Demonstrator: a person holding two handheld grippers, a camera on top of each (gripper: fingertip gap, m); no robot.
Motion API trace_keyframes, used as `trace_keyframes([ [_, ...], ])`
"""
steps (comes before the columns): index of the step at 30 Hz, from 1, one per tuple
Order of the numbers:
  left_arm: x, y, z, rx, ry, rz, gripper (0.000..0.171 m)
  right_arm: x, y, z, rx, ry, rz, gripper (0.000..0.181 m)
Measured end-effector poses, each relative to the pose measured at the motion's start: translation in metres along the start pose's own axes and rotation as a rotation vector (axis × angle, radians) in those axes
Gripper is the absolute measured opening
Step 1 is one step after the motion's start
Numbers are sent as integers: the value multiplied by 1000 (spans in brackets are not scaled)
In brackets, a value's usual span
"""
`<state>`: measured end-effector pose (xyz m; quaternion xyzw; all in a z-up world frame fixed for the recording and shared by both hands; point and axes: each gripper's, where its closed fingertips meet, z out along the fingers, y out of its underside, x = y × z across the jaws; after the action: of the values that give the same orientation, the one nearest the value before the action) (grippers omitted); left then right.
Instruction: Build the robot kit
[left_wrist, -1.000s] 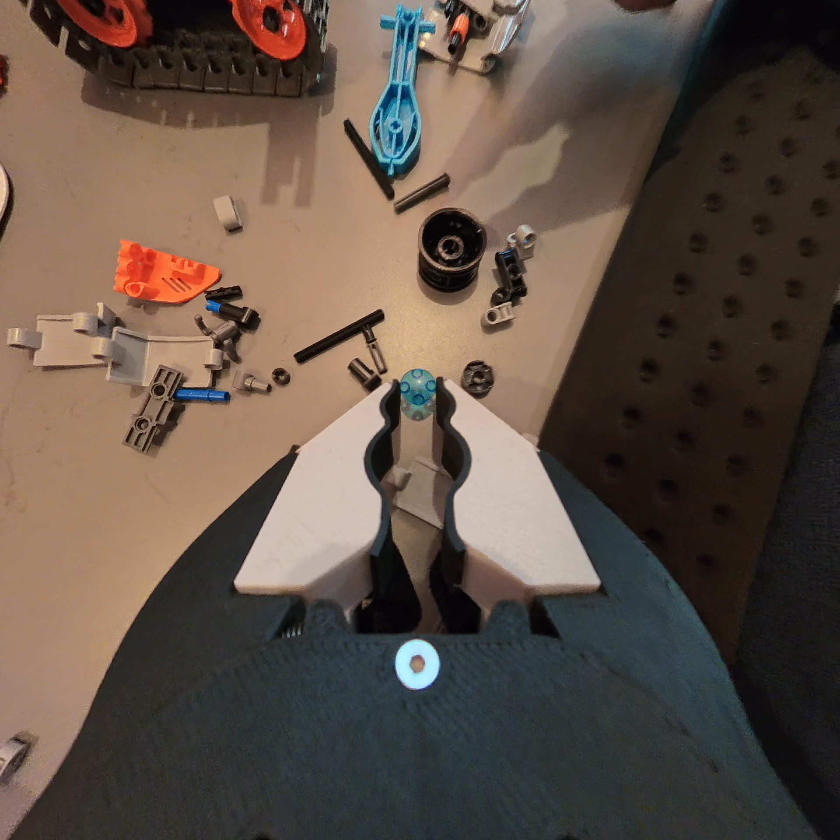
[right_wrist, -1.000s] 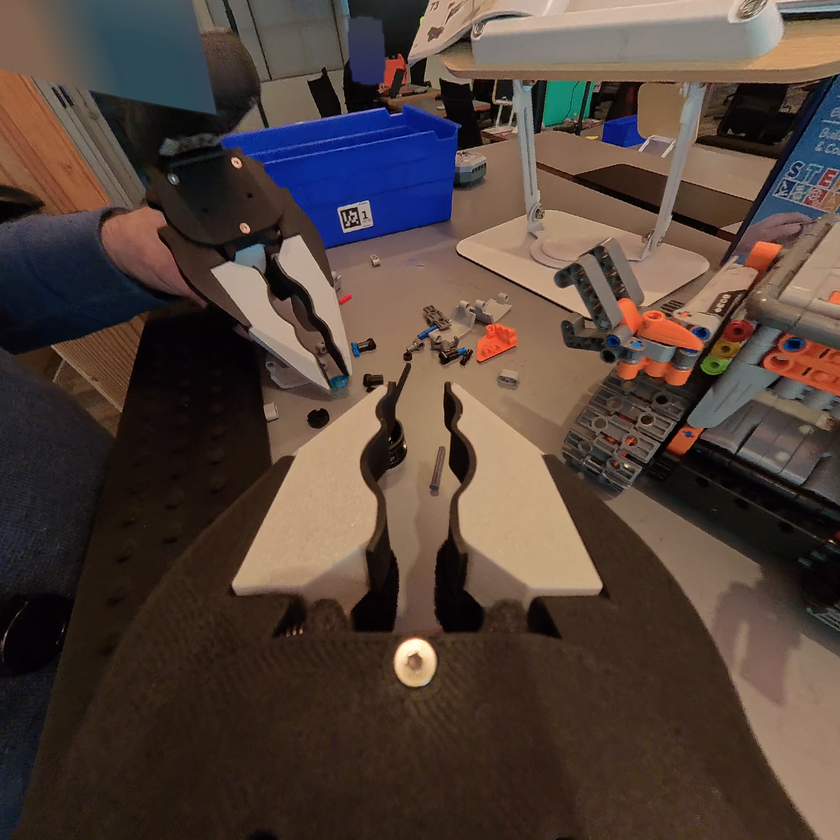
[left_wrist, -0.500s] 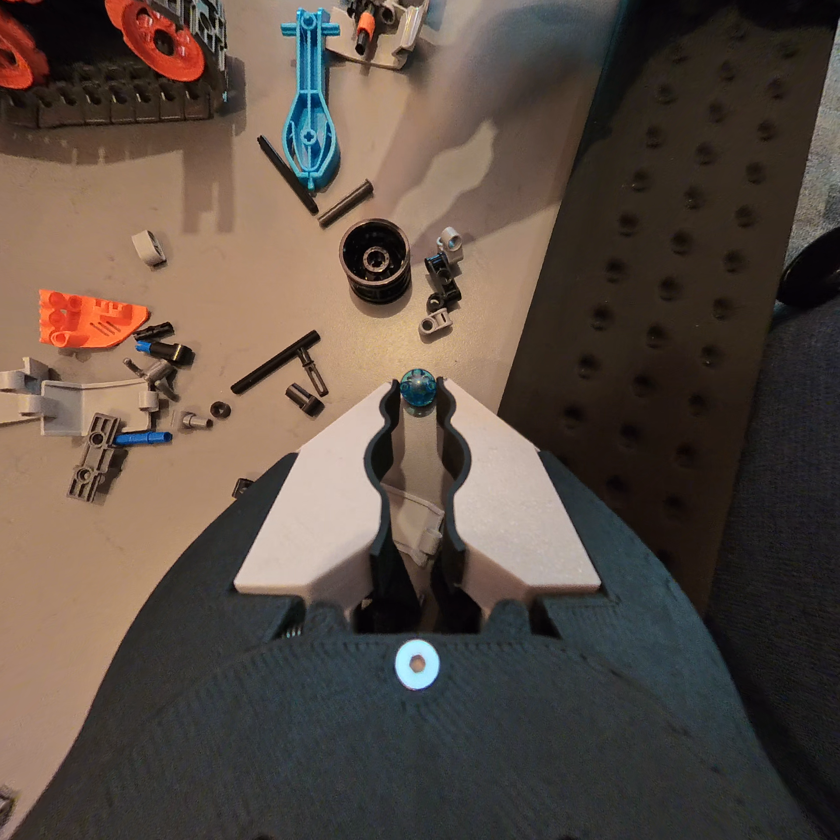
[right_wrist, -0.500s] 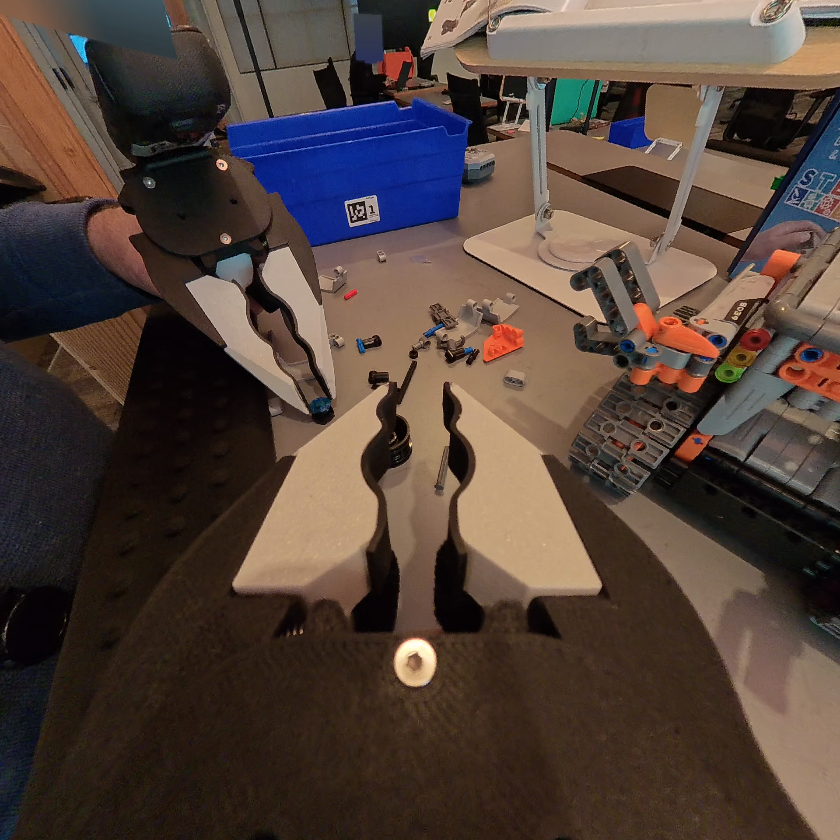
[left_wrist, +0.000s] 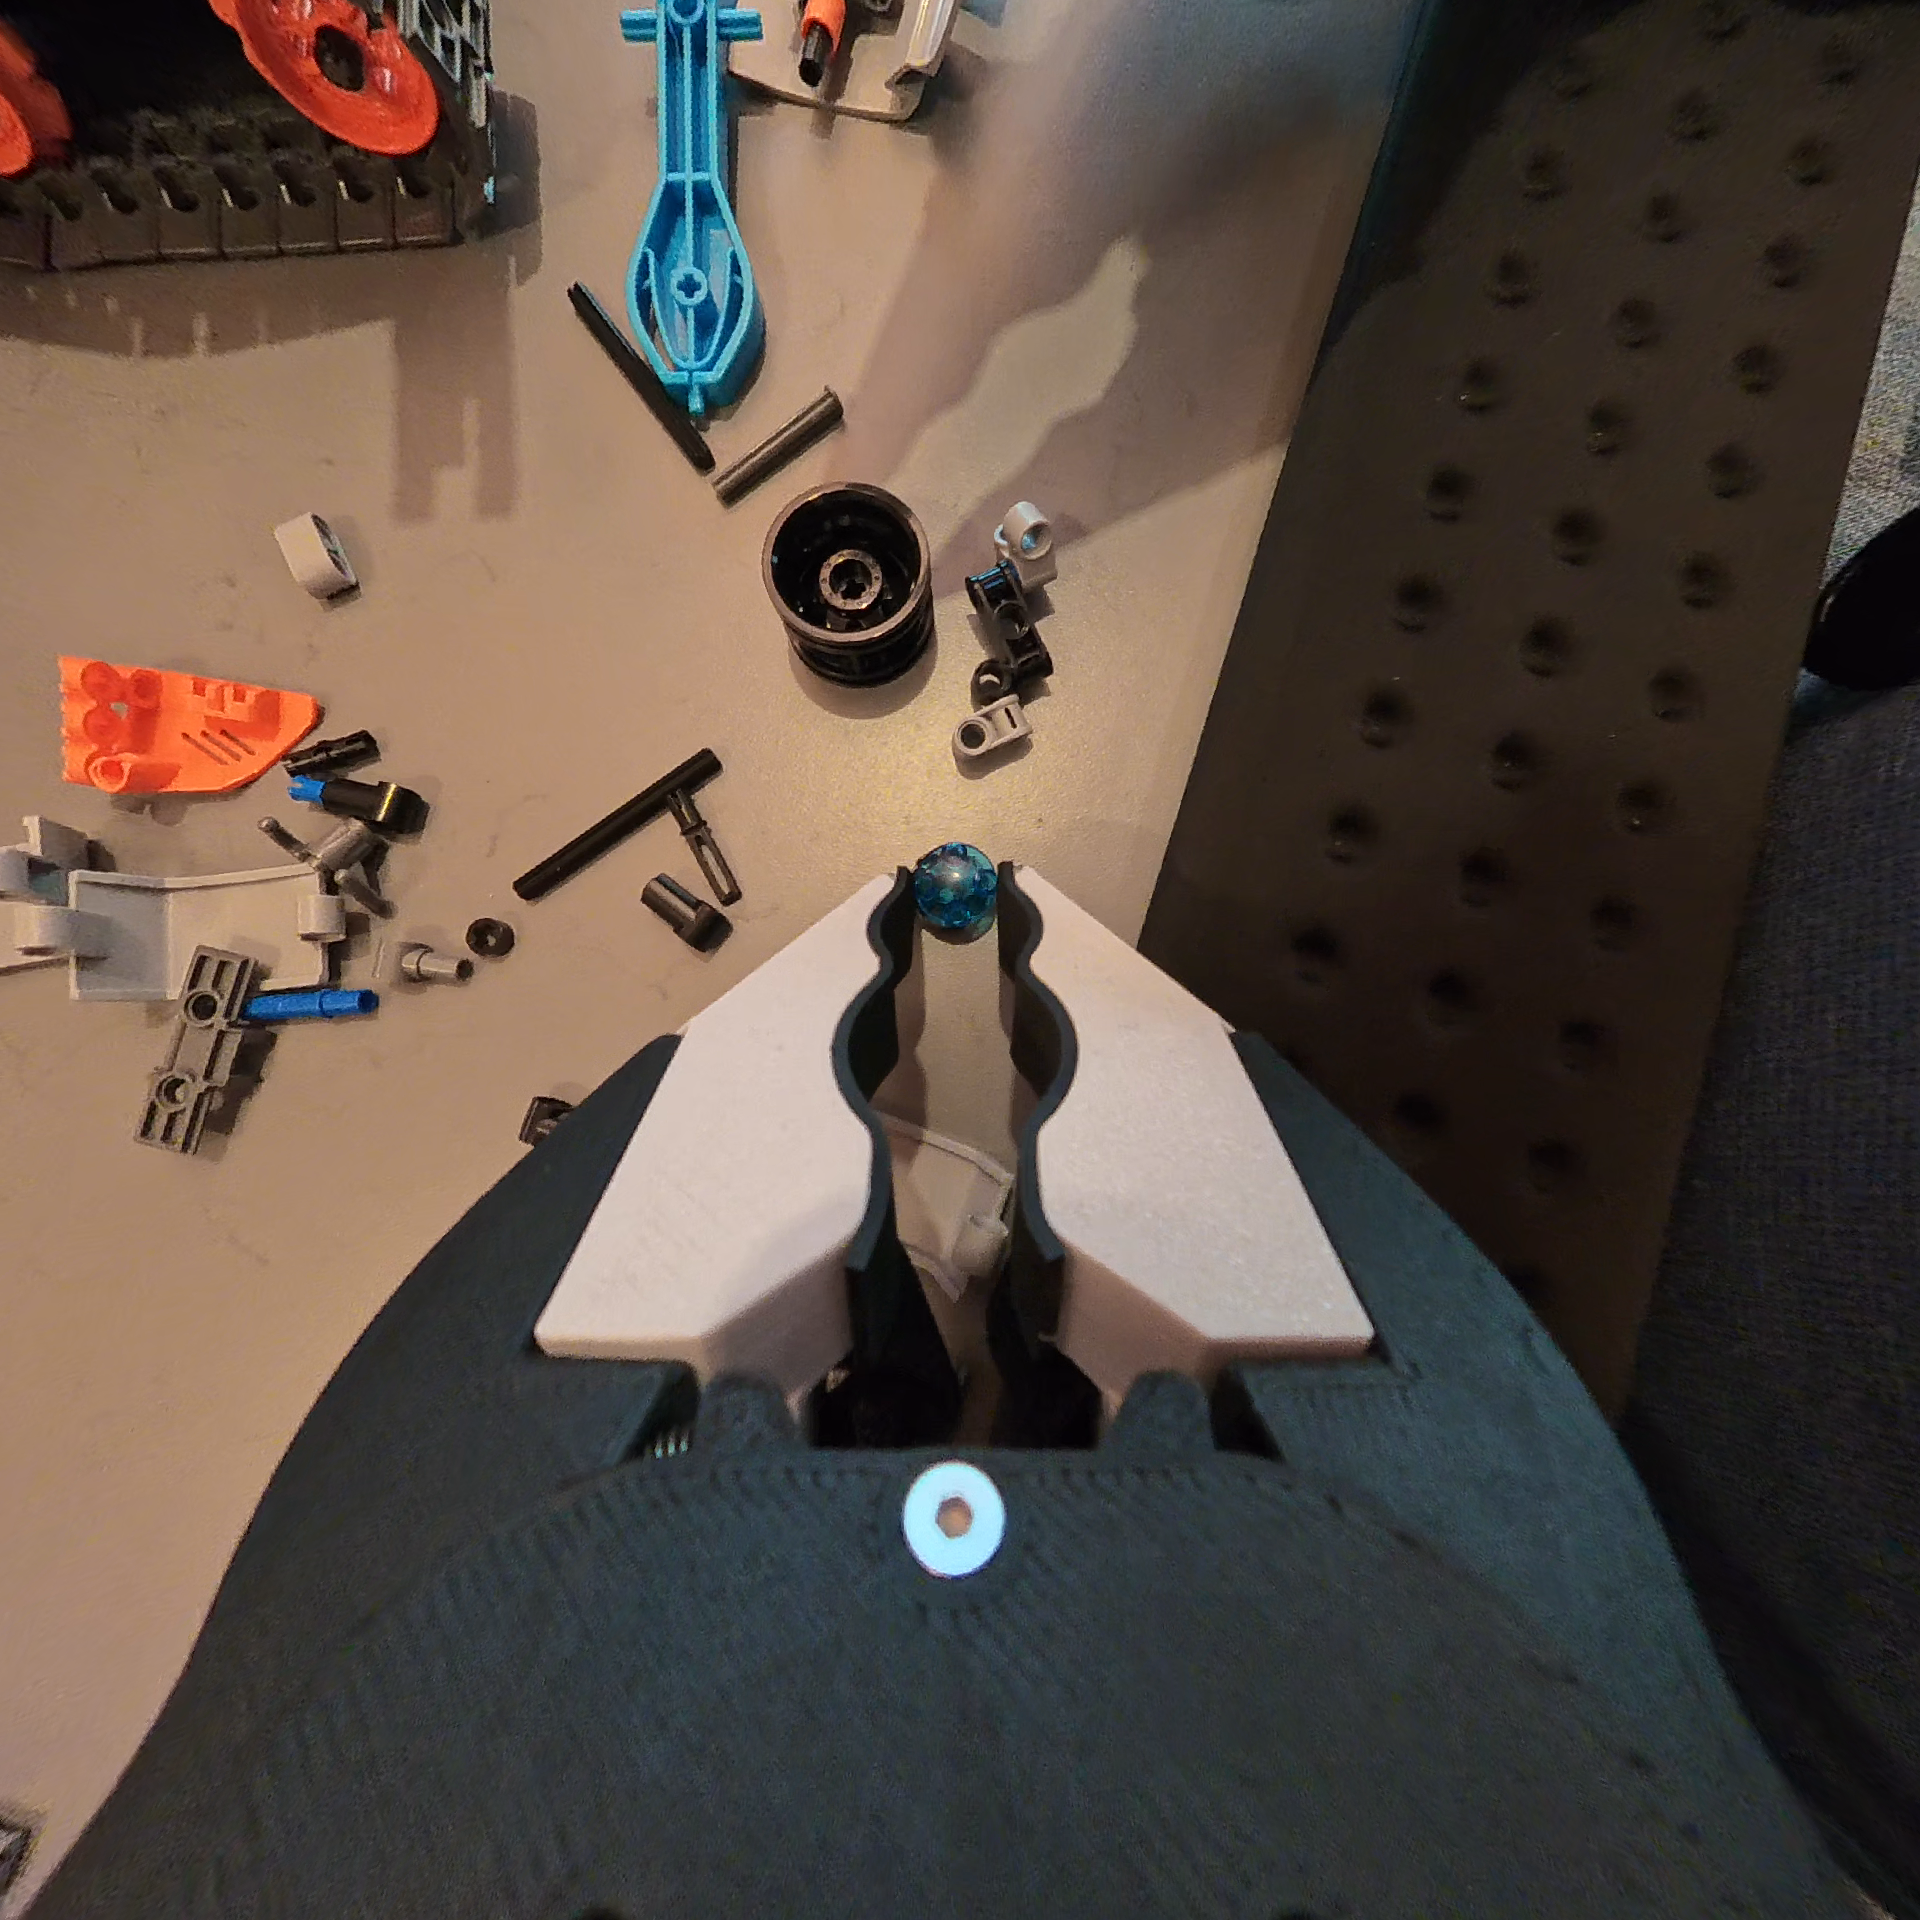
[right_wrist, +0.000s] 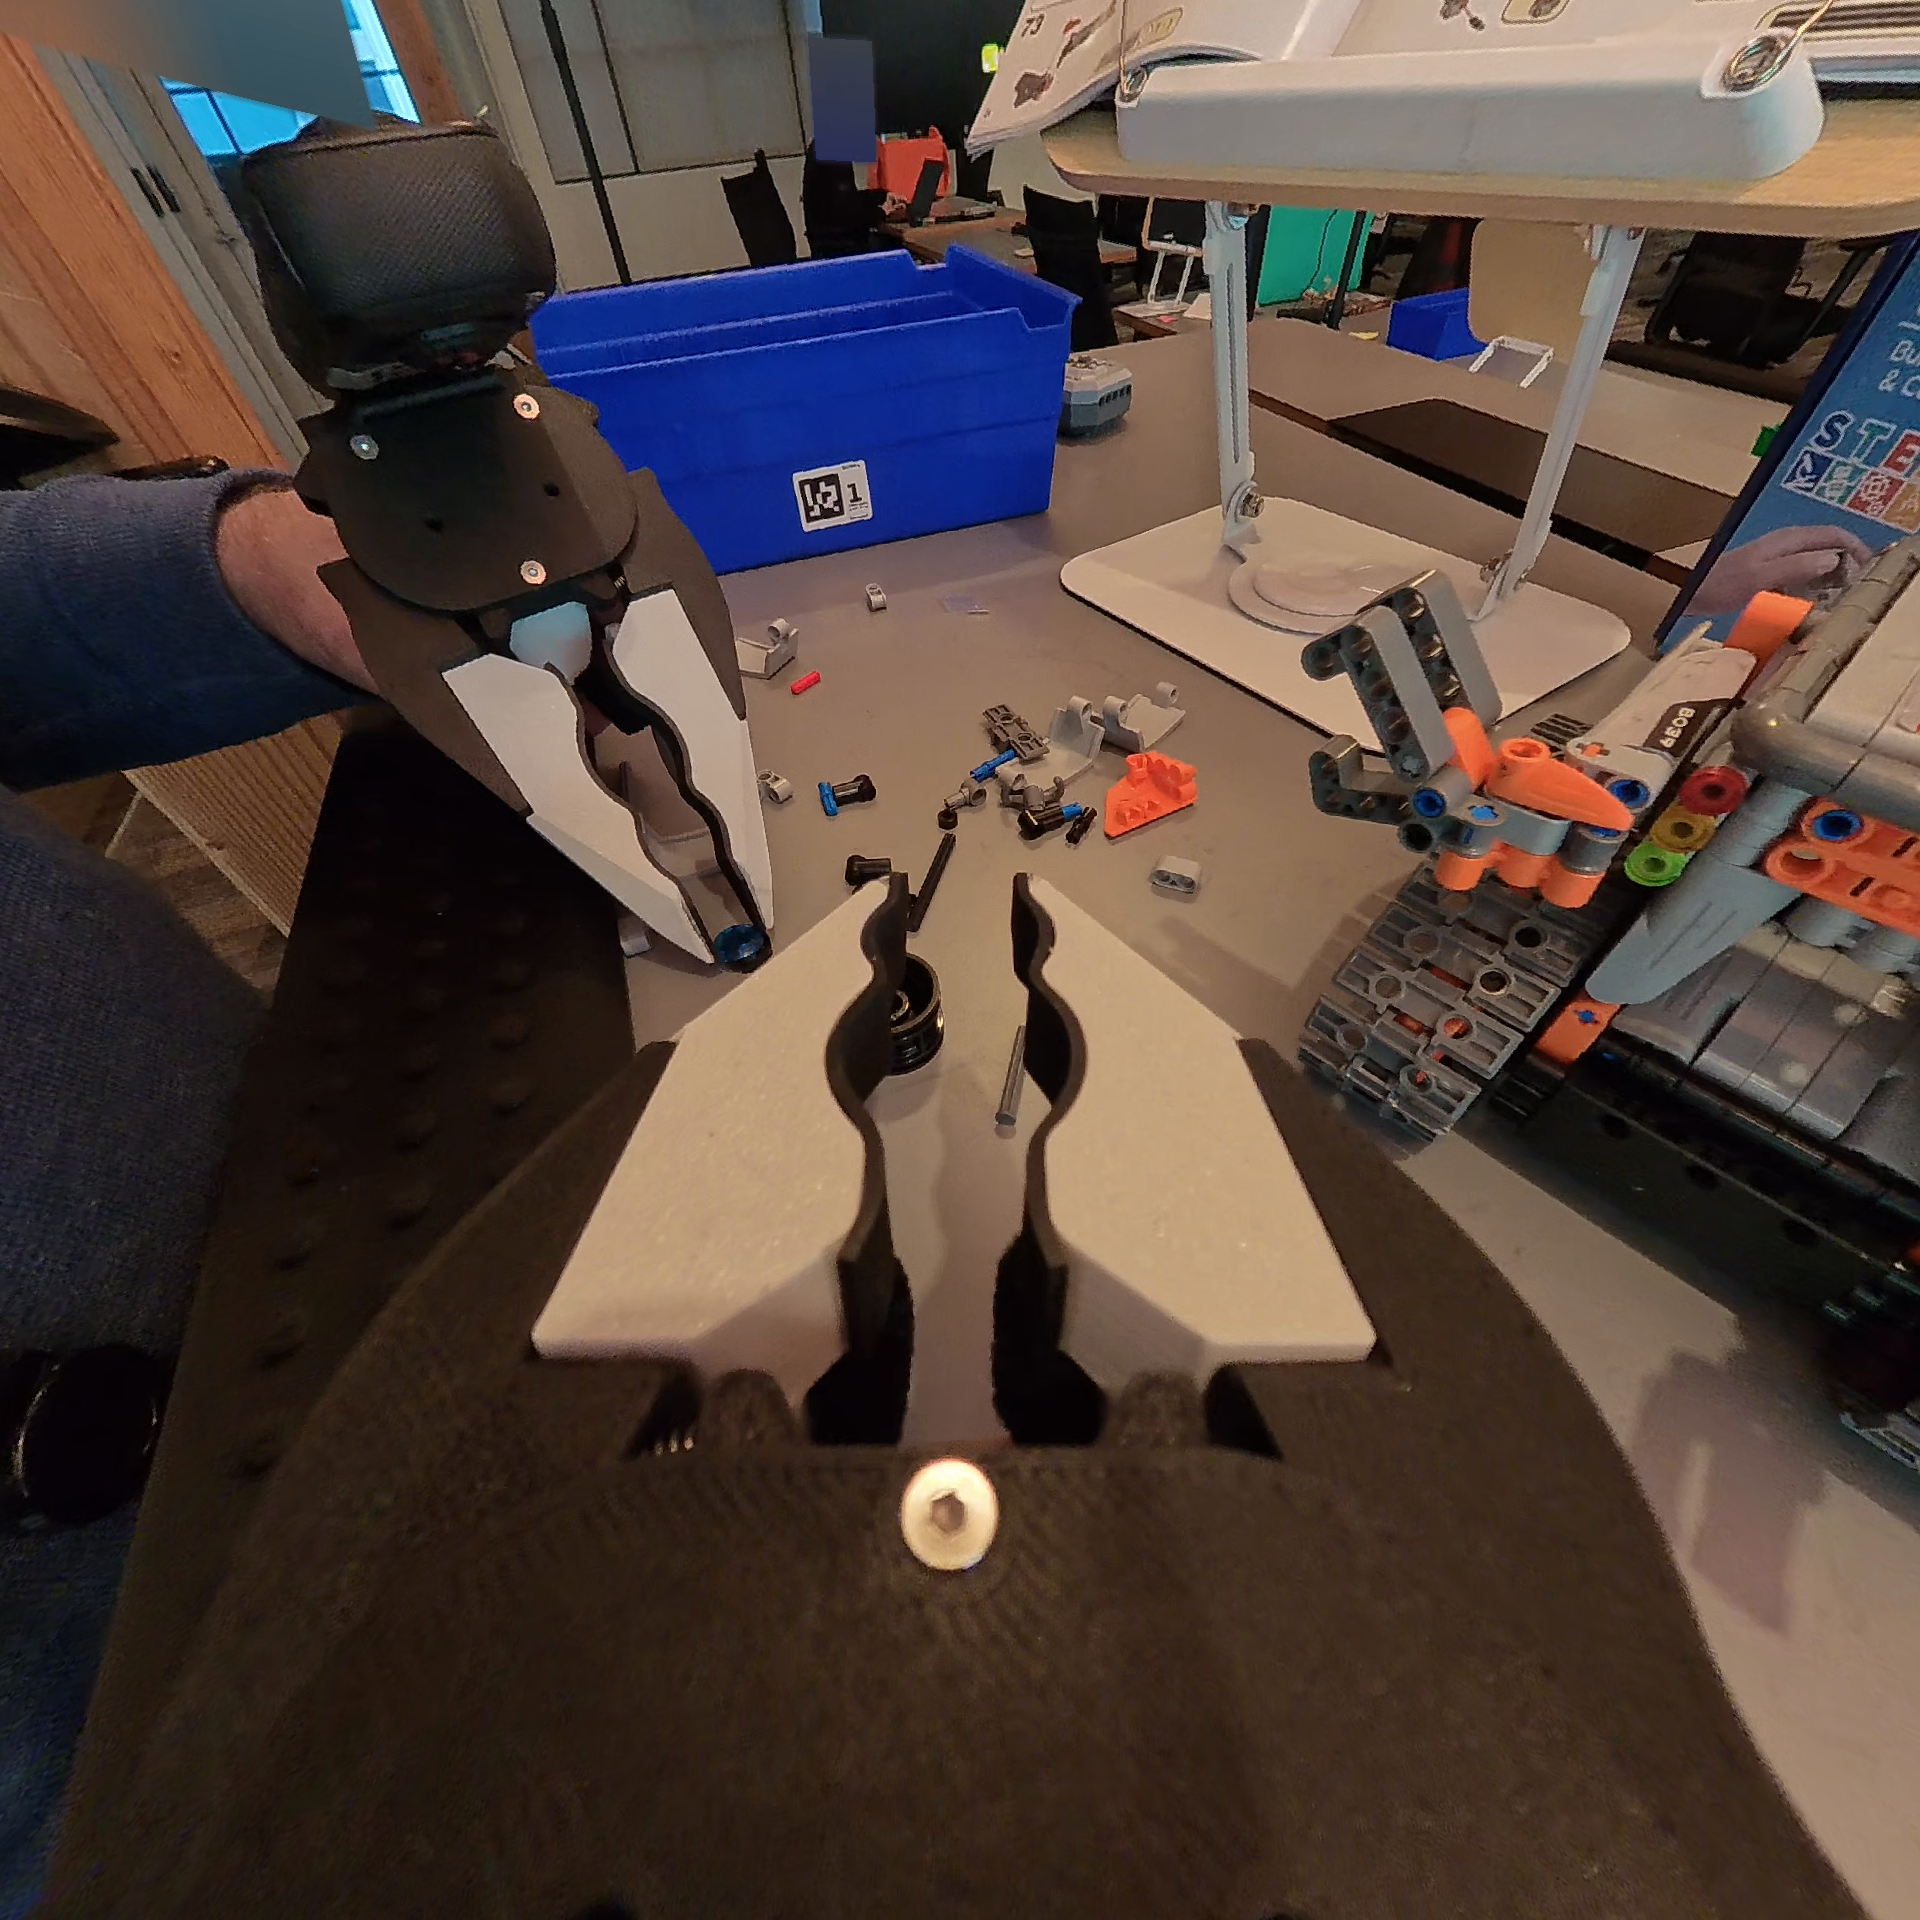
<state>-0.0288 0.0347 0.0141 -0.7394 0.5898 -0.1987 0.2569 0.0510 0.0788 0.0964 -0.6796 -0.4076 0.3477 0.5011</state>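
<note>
Left hand-held gripper (left_wrist: 956, 894), tilted tableward, pinches a blue ball (left_wrist: 955, 892); right hand-held gripper (right_wrist: 951, 899) hovers parted.

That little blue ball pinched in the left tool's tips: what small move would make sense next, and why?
Probably carry the blue ball slowly toward the tracked model, keeping the left gripper shut. Only the very tips of its fingers hold the ball, above loose parts on the table, so it could slip.
</note>
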Motion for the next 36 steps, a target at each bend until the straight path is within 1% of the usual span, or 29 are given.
trace_keyframes([
  [13,-2,0,0,4,-1,-1,13,0,0,0,0,0,-4,17],
  [16,-5,-2,-8,35,-8,-16,13,-5,1,2,-9,-23,-12,18],
  [17,-7,-2,-13,51,-11,-29,13,-10,2,4,-28,-35,-27,18],
  [21,-23,7,-32,89,-63,-77,13,-37,24,29,-230,-105,-156,24],
  [24,-28,17,-38,92,-84,-96,13,-62,34,52,-339,-176,-213,26],
  [26,-29,18,-40,108,-92,-103,13,-72,42,66,-408,-207,-242,26],
  [29,-28,17,-42,137,-92,-107,13,-77,56,80,-515,-231,-269,26],
  [32,-26,16,-44,161,-88,-105,13,-72,66,84,-596,-216,-276,26],
  [34,-25,16,-45,170,-85,-103,13,-72,71,84,-635,-225,-250,22],
  [36,-24,16,-45,179,-83,-101,13,-73,72,84,-646,-238,-227,13],
])
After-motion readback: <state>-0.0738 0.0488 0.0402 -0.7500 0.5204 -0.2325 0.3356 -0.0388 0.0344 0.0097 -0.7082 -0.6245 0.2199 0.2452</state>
